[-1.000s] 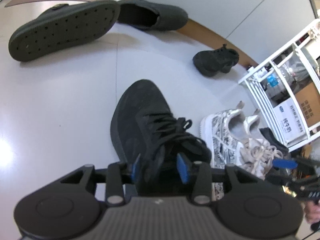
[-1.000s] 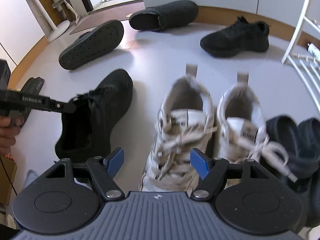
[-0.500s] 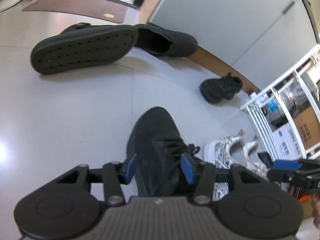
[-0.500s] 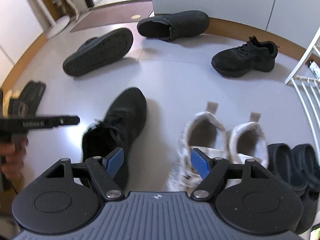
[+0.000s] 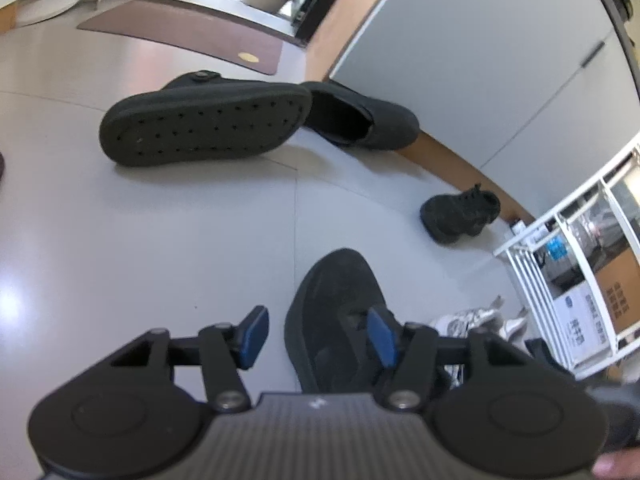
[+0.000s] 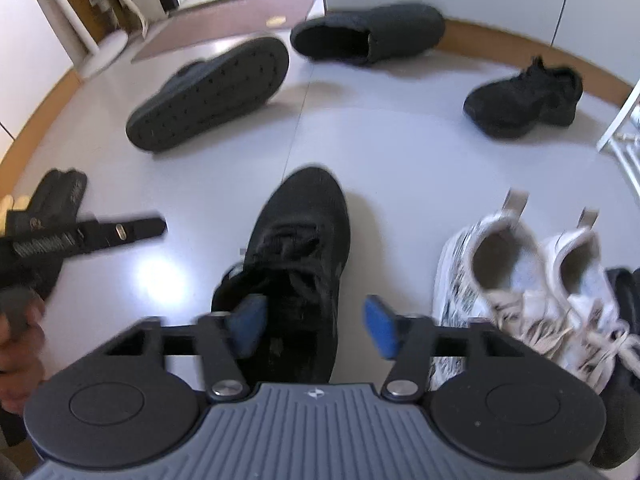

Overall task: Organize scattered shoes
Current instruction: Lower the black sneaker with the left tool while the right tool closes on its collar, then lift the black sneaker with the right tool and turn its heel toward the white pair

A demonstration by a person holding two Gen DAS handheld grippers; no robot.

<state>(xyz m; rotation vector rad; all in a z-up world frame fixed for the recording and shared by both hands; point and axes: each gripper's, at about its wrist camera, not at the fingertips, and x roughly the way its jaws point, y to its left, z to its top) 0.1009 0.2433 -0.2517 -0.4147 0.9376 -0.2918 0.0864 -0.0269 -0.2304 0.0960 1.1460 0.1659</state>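
A black lace-up sneaker [image 6: 300, 240] [image 5: 336, 312] stands upright on the pale floor, toe pointing away. My right gripper [image 6: 314, 327] hangs over its heel end with jaws closing. Its left pad sits at the collar, and its right pad is just clear of the shoe's right side. My left gripper [image 5: 318, 338] has opening jaws that grip nothing; one pad is over bare floor, the other over the laces. One finger [image 6: 136, 230] of the left gripper shows left of the sneaker, held by a hand. The matching black sneaker [image 6: 524, 100] [image 5: 460, 216] lies far right by the wall.
A black slip-on [image 6: 212, 92] [image 5: 204, 124] lies on its side with its sole showing, and its mate [image 6: 372, 32] [image 5: 368, 120] stands upright behind it. A white pair [image 6: 520, 280] and dark slippers [image 6: 624, 288] stand at the right. A white rack [image 5: 560, 280] stands further right. A brown mat [image 5: 180, 36] lies at the doorway.
The left gripper let go of the black sneaker's collar, widened and drew back to the left. The right gripper swung left from the white pair to over the black sneaker, and its jaws narrowed.
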